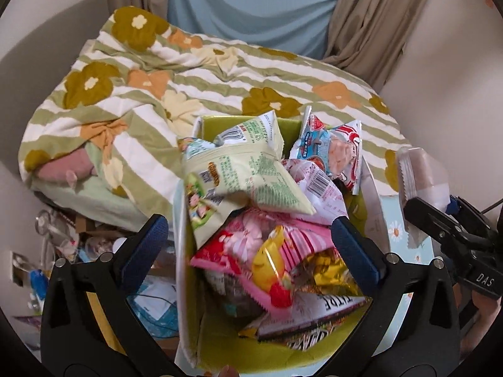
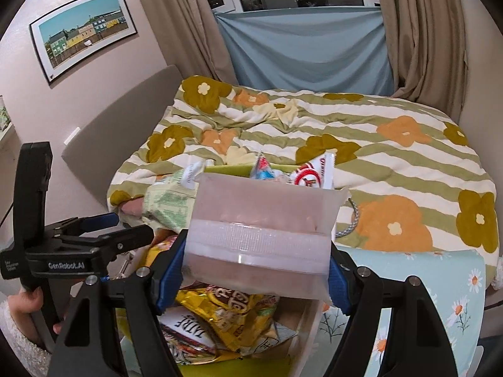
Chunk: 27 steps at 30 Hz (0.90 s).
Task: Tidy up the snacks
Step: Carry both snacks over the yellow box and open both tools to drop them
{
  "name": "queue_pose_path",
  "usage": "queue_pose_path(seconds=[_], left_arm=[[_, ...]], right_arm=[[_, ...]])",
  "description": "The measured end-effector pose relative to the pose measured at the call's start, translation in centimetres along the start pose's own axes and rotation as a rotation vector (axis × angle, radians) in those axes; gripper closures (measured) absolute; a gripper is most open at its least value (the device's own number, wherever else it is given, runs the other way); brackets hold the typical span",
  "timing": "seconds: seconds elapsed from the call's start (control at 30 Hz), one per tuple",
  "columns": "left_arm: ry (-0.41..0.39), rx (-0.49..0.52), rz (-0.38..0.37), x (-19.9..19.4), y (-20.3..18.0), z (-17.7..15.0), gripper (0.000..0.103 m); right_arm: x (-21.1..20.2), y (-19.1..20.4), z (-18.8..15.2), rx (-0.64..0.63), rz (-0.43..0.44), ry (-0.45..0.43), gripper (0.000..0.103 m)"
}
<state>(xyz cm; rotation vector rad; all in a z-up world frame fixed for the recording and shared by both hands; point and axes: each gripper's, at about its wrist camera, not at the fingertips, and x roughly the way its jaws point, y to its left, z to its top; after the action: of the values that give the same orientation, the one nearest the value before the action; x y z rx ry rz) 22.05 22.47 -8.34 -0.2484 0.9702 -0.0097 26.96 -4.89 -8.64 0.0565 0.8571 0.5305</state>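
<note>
A green box with a white rim (image 1: 180,251) stands at the foot of the bed, piled with snack packets. Pale green packets (image 1: 251,169) lie on top, with a pink packet (image 1: 251,245) and a gold one (image 1: 327,273) nearer me. My left gripper (image 1: 251,248) hangs open wide over the pile, nothing pressed between its pads. My right gripper (image 2: 254,276) is shut on a frosted translucent packet (image 2: 264,229), held above the box's wall (image 2: 309,330). In the left wrist view that frosted packet (image 1: 421,176) and the right gripper (image 1: 430,201) sit at the right edge. The left gripper (image 2: 132,226) shows at the left of the right wrist view.
A quilt with green stripes and flowers (image 2: 314,132) covers the bed behind the box. A light blue daisy cloth (image 2: 440,298) lies under the box on the right. Clutter and cables (image 1: 63,245) crowd the floor at left. A person's hand (image 2: 28,304) grips the left tool.
</note>
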Motion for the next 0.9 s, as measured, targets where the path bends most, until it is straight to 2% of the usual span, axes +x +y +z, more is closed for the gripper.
queue_pose_path(seconds=[0.43, 0.53, 0.57, 0.6, 0.63, 0.9], left_arm=[[-0.046, -0.083, 0.074, -4.3, 3.6, -3.2, 0.0], [-0.037, -0.091, 0.082, -4.4, 4.0, -4.2, 0.0], [-0.032, -0.092, 0.084, -4.3, 4.1, -4.6, 0.0], [-0.026, -0.093, 0.085, -4.2, 4.3, -4.9, 0.0], [-0.017, -0.092, 0.085, -4.0, 4.4, -5.3, 0.0], [0.018, -0.06, 0.089, -3.0, 3.5, -6.8, 0.0]], right_arm=[[0.9, 5.3, -1.2, -0.106, 0.102, 0.042, 0.03], [2.1, 5.7, -2.0, -0.102, 0.092, 0.076, 0.026], [2.4, 5.7, -2.4, -0.096, 0.082, 0.078, 0.018], [2.5, 5.5, -2.6, -0.092, 0.075, 0.075, 0.005], [2.4, 5.3, -3.0, -0.085, 0.065, 0.066, 0.0], [1.0, 3.5, -4.5, -0.021, 0.027, 0.036, 0.0]])
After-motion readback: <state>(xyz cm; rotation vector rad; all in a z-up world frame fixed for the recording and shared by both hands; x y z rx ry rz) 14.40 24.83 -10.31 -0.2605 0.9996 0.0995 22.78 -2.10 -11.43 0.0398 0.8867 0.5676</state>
